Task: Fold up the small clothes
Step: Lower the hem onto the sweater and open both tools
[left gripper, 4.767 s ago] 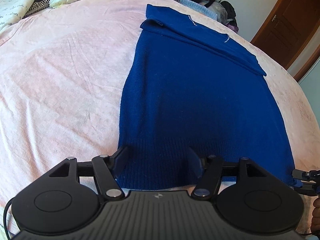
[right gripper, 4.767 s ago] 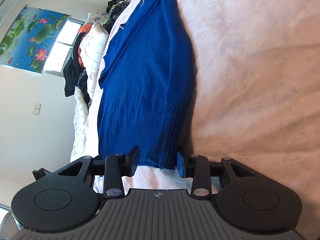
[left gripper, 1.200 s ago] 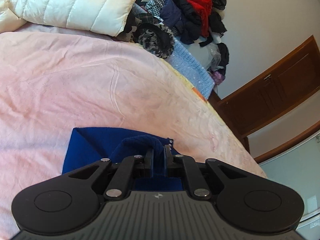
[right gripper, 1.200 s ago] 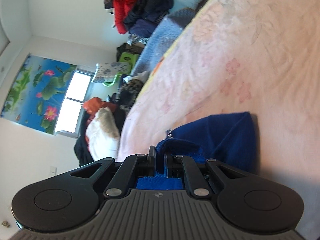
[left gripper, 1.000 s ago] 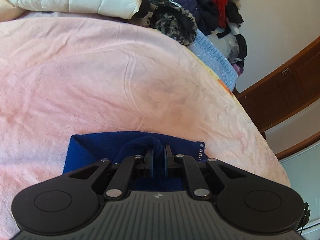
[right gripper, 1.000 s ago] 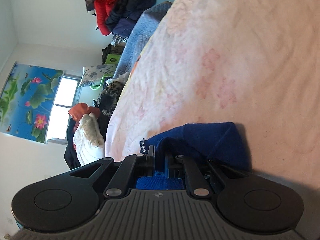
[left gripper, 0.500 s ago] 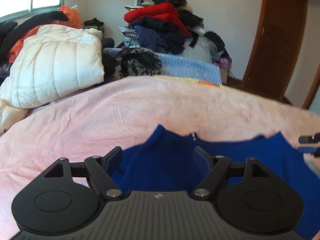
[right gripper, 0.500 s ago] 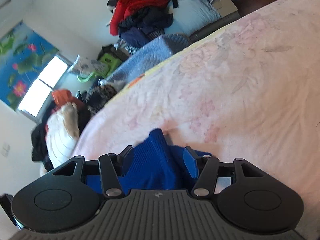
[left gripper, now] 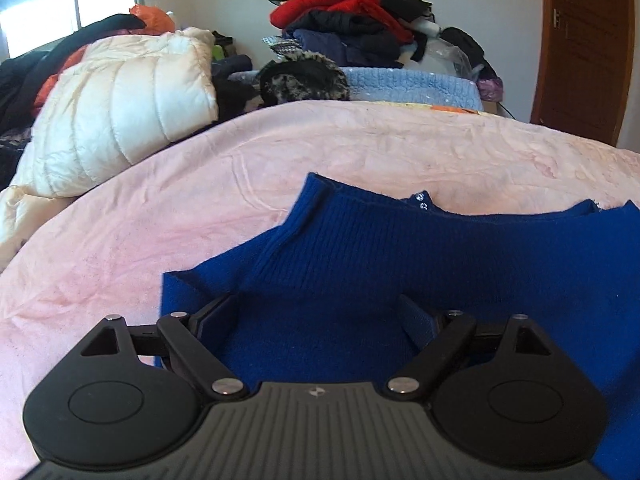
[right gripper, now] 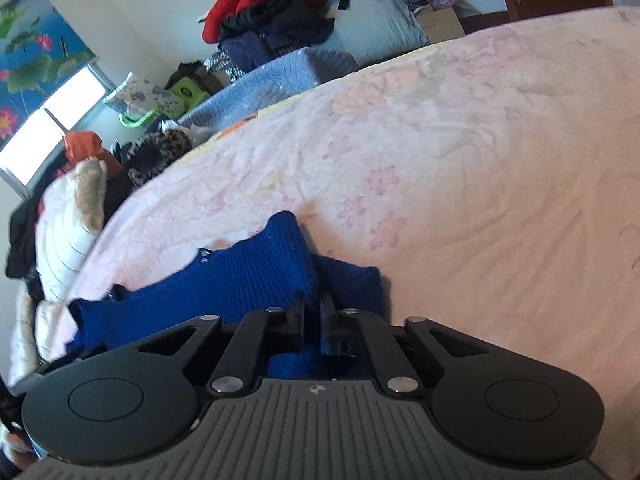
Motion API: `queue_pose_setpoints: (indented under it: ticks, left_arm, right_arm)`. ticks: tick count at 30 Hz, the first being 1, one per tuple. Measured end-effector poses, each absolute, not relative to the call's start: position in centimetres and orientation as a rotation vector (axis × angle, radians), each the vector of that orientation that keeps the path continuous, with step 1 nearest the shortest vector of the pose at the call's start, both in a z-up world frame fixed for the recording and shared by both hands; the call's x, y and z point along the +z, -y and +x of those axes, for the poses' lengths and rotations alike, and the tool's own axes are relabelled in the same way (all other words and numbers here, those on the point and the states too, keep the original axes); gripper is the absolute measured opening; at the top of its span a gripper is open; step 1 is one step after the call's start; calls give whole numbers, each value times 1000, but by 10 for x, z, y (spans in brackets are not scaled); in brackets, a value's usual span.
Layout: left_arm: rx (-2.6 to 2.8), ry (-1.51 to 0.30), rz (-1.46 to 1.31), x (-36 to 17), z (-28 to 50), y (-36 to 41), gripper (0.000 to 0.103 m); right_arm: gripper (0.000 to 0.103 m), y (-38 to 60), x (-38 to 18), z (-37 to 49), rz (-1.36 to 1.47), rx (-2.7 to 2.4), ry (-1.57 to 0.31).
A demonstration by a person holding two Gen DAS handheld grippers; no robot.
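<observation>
A blue knit sweater [left gripper: 420,252] lies folded over on the pink bedspread [left gripper: 160,208], its ribbed hem on top. My left gripper [left gripper: 320,312] is open just above the folded sweater near its left corner, holding nothing. In the right wrist view the same sweater [right gripper: 240,280] lies at the lower left. My right gripper [right gripper: 311,312] has its jaws nearly together, pinching the sweater's right edge fold.
A white puffer jacket [left gripper: 120,108] lies at the bed's far left. A pile of red and dark clothes [left gripper: 348,20] sits on a light blue blanket [left gripper: 408,84] beyond the bed. A brown door [left gripper: 584,48] stands at the right. Bare pink bedspread [right gripper: 480,160] stretches right of the sweater.
Both grippers carried the hem up over the sweater and opened about half a second ago. Since then the left stayed open and backed off slightly; the right has closed on the sweater's edge again.
</observation>
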State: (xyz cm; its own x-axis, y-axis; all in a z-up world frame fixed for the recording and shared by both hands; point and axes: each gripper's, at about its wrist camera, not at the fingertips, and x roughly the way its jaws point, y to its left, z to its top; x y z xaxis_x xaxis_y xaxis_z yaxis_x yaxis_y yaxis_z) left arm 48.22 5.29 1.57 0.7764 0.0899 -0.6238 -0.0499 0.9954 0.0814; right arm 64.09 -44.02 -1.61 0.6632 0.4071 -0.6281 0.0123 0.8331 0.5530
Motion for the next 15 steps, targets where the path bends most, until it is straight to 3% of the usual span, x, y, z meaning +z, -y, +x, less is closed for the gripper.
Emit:
queue_pose_setpoints:
  ticks: [2,5,7,10,12,15]
  left_arm:
    - [101,-647,24,29,460,-59,88]
    - [15,-603,-59,46,414,-71,88]
    - [-16,-613,-32,48,394,-70,88]
    - [-51,-673,-20,40,383,-66,88]
    - [-65,-716,12,32,383,-57,88]
    - [-65,-759,130,21,382,-45,89]
  right_arm:
    - [52,444,-6,626,621,257,-816]
    - [55,447,12,582,574,309,-755]
    - [52,445,11,560,516,326,-803]
    - [40,434,4,539,403,322,-874]
    - [20,425,1,530,369,338,-883]
    - [16,420,13,519,327,371,-861]
